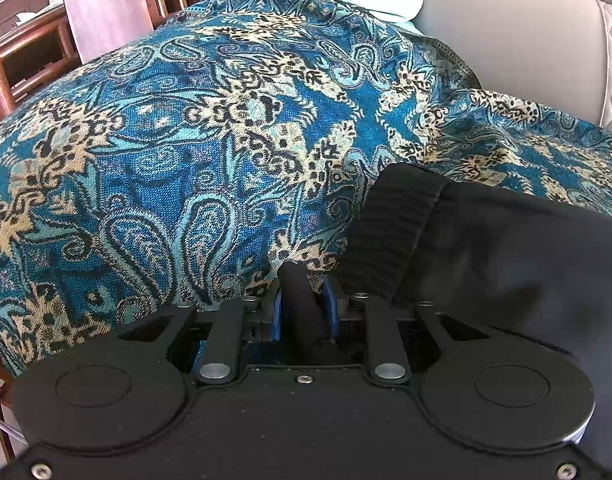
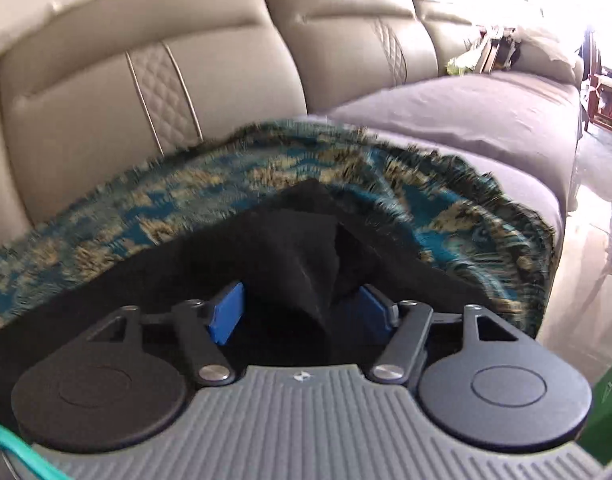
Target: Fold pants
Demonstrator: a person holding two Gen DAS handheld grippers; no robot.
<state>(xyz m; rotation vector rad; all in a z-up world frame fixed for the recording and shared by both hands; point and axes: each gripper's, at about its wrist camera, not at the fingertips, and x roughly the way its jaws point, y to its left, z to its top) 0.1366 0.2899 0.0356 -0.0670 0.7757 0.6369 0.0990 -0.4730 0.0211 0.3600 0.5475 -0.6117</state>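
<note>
closest to us, our left gripper (image 1: 304, 312) has its blue pads pressed together on a rolled edge of the black pants (image 1: 506, 264), beside the ribbed waistband (image 1: 390, 232); we judge this pinch is meant to keep one corner taut for the fold; our right gripper (image 2: 301, 312) has its pads spread, a peak of the pants' cloth (image 2: 301, 248) standing between them, apparently unclamped; we cannot tell whether it is about to close or has let go; the pants lie on the blue patterned throw (image 1: 177, 152) covering the beige sofa (image 2: 105, 92); the right view is blurred, so the fringe reads poorly; most of the pants run out of frame, and how far folded they are we cannot tell.
</note>
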